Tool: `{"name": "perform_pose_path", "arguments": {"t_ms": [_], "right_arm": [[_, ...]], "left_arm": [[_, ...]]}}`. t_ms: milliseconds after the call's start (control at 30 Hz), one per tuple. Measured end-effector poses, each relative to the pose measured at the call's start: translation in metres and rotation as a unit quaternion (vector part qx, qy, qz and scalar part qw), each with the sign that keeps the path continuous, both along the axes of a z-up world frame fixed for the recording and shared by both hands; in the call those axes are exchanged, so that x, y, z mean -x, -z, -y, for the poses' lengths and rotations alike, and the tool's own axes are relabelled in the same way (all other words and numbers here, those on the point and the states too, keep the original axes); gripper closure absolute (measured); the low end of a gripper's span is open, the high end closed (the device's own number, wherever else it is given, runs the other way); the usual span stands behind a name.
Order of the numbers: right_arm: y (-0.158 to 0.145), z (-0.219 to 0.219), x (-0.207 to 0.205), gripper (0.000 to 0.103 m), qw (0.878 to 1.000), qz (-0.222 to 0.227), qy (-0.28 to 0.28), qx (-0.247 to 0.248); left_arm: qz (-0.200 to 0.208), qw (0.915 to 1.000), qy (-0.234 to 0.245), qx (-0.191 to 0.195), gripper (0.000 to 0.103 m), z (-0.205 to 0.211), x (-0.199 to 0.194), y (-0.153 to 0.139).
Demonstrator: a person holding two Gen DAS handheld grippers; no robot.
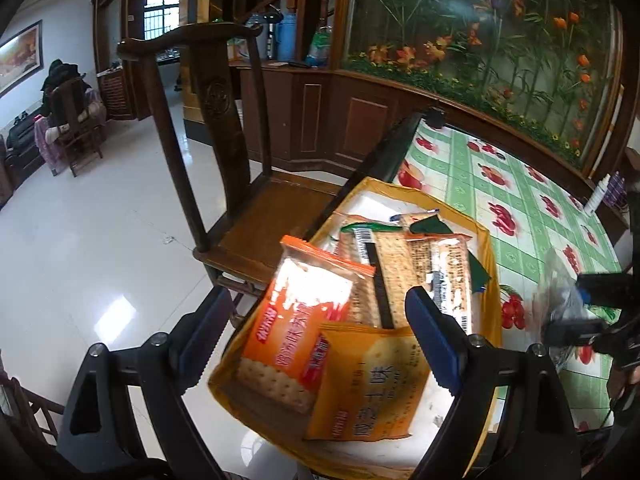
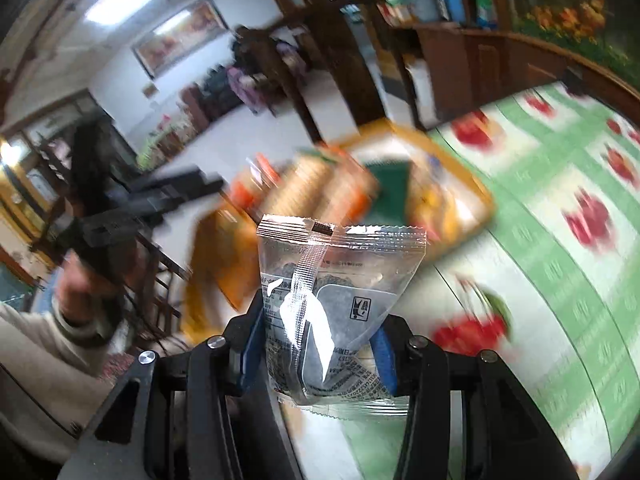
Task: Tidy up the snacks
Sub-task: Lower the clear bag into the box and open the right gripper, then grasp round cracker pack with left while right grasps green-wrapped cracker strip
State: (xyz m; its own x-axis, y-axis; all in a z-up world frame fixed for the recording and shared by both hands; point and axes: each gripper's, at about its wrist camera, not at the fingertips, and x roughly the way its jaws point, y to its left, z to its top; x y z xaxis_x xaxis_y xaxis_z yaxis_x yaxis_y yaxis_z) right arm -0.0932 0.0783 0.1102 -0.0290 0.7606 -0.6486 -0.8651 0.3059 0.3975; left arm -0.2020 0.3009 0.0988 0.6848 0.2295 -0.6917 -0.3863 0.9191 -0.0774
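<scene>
My right gripper (image 2: 316, 344) is clenched on a clear foil snack packet (image 2: 332, 304), which stands upright in the centre of the right wrist view with its crimped top edge uppermost; the blue pads (image 2: 382, 354) press it from both sides low on the pack. My left gripper (image 1: 316, 332) hangs released, fingers spread wide with nothing between them, above the yellow tray (image 1: 490, 276) in the lower middle of the left wrist view. That tray sits at the near-left edge of the table (image 1: 520, 184) with its green fruit-print cloth, and already holds cracker packs: an orange cracker pack (image 1: 304, 312) and a yellow cracker pack (image 1: 368, 380) lie on top. I judge I am mid-carry, bringing the packet to the tray. The right view is blurred, so the tray's free spot is hard to read; next I need to lower the packet over a free spot and only then let go.
</scene>
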Motion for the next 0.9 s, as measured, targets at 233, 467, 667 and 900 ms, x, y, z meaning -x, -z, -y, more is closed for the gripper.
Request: {"name": "perform_pose_path", "arguments": {"t_ms": [233, 467, 667, 900], "right_arm": [[0.029, -0.075, 0.016, 0.052, 0.999, 0.013, -0.011, 0.036], [0.012, -0.050, 0.024, 0.023, 1.000, 0.024, 0.019, 0.002], [-0.005, 0.022, 0.013, 0.021, 0.993, 0.023, 0.101, -0.047], [0.014, 0.110, -0.006, 0.021, 0.972, 0.016, 0.232, -0.045]], "left_arm": [[-0.001, 0.9997, -0.020, -0.011, 0.014, -0.008, 0.005, 0.000], [0.011, 0.9998, -0.017, -0.001, 0.014, -0.006, -0.001, -0.003], [0.030, 0.9994, 0.014, -0.013, 0.014, 0.023, -0.012, -0.018], [0.039, 0.9925, 0.113, -0.027, 0.014, 0.099, -0.045, -0.028]]}}
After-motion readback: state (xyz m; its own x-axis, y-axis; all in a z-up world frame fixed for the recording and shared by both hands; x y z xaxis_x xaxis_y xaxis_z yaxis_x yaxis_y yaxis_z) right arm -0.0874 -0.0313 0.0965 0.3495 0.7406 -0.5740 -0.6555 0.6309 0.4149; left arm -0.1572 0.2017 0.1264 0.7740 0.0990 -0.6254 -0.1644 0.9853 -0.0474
